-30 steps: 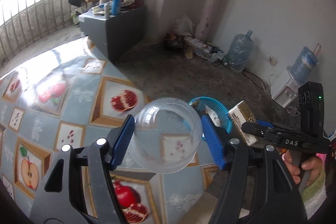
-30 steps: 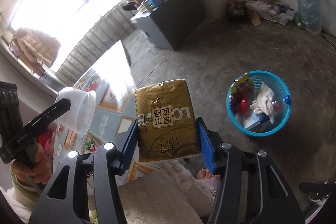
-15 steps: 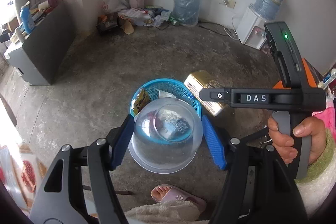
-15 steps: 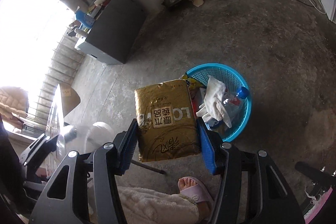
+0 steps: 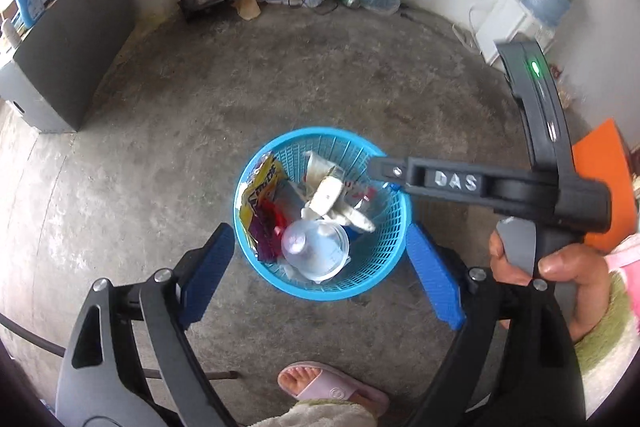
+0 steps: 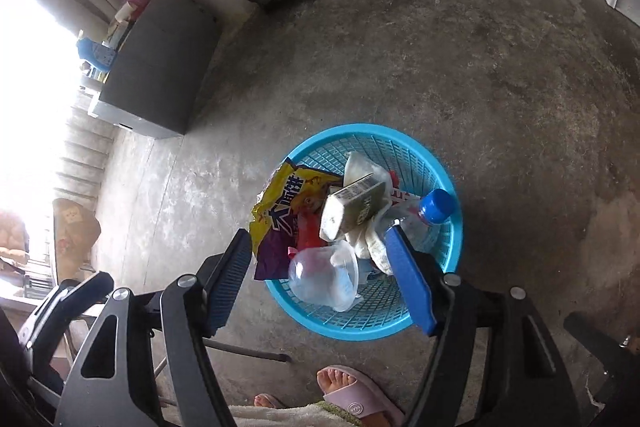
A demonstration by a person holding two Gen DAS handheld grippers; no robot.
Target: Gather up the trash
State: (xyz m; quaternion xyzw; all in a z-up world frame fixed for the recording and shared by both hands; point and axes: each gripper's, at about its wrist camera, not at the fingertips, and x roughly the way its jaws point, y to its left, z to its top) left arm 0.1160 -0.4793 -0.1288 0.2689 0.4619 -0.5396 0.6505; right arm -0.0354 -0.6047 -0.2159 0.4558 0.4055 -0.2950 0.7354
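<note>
Both claws, left claw [image 5: 320, 267] and right claw [image 6: 324, 279], have just been opening and hang released, nothing between their jaws. The clear cup [image 5: 316, 249], at 6 o'clock, and gold carton [image 6: 354, 207], mid-basket, now lie in the blue basket [image 6: 440, 291] on the floor.

Both tools' jaws have just been opening; the cup [image 5: 316, 249] and gold pack [image 6: 352, 207] now lie in the basket [image 5: 384, 259], no longer held.

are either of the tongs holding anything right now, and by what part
Nothing is held. Both the left tongs and right tongs have just opened; the clear cup and gold pack lie in the blue basket.
</note>
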